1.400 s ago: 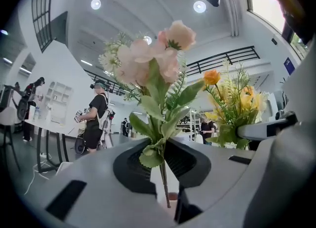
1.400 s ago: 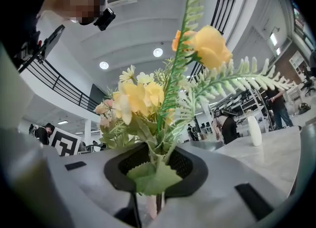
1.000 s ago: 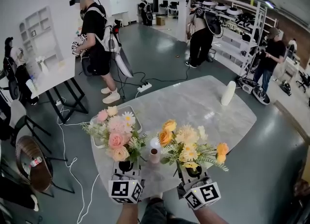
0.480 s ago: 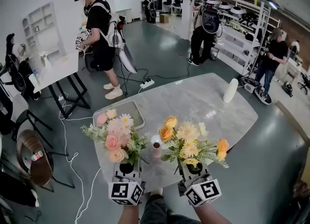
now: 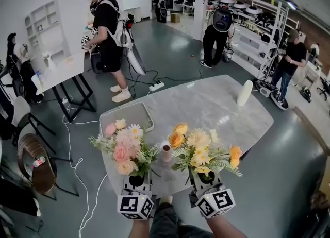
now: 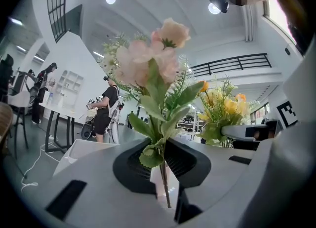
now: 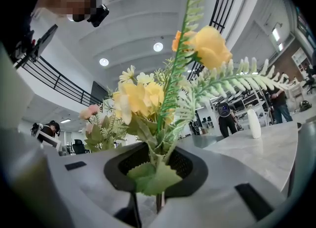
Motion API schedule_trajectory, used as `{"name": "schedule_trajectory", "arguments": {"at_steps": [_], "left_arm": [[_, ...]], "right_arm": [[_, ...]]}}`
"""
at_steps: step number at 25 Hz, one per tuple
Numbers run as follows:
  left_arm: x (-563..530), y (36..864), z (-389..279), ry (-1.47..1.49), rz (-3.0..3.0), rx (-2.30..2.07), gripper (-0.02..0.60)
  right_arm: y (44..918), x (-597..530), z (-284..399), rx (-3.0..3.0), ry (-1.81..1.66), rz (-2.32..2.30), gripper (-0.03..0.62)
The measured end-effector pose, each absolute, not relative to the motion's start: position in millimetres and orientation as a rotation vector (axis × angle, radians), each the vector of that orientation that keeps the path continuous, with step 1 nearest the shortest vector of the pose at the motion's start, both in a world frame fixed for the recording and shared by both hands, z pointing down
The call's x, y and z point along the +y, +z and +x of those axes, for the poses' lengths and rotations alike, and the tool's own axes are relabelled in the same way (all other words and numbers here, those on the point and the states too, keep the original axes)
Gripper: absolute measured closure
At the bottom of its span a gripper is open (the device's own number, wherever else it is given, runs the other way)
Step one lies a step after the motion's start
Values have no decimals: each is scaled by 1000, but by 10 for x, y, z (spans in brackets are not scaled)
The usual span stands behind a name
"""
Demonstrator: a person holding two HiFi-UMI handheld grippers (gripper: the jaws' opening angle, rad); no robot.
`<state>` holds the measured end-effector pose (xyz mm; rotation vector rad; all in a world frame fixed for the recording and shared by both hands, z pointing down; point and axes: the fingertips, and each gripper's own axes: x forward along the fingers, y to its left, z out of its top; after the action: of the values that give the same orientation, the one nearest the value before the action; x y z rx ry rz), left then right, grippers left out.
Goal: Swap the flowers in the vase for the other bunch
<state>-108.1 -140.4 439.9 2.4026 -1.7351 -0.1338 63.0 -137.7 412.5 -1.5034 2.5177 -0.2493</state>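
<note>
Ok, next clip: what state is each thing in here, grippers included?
left gripper: shut on the pink bunch at its stem.
right gripper: shut on the yellow bunch at its stem.
pink bunch: held upright.
yellow bunch: held upright.
vase: upright on the table, no flowers in it.
tray: looks empty.
white bottle: upright.

the grey left gripper [image 6: 165, 175] clamps the thin stem of a leafy pink fabric flower bunch [image 6: 153, 66]; right of it a yellow-orange flower bunch [image 6: 224, 113], left a white tray [image 6: 79, 150].
</note>
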Motion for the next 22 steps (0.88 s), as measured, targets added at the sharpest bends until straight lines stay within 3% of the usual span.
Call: {"name": "schedule_trajectory", "arguments": {"at_steps": [22], "left_arm": [[-1154,4233,-961,-148,2417,-1736,518]], "right_arm": [[3968,-1155,746,2517,-235,-1516,500]]}}
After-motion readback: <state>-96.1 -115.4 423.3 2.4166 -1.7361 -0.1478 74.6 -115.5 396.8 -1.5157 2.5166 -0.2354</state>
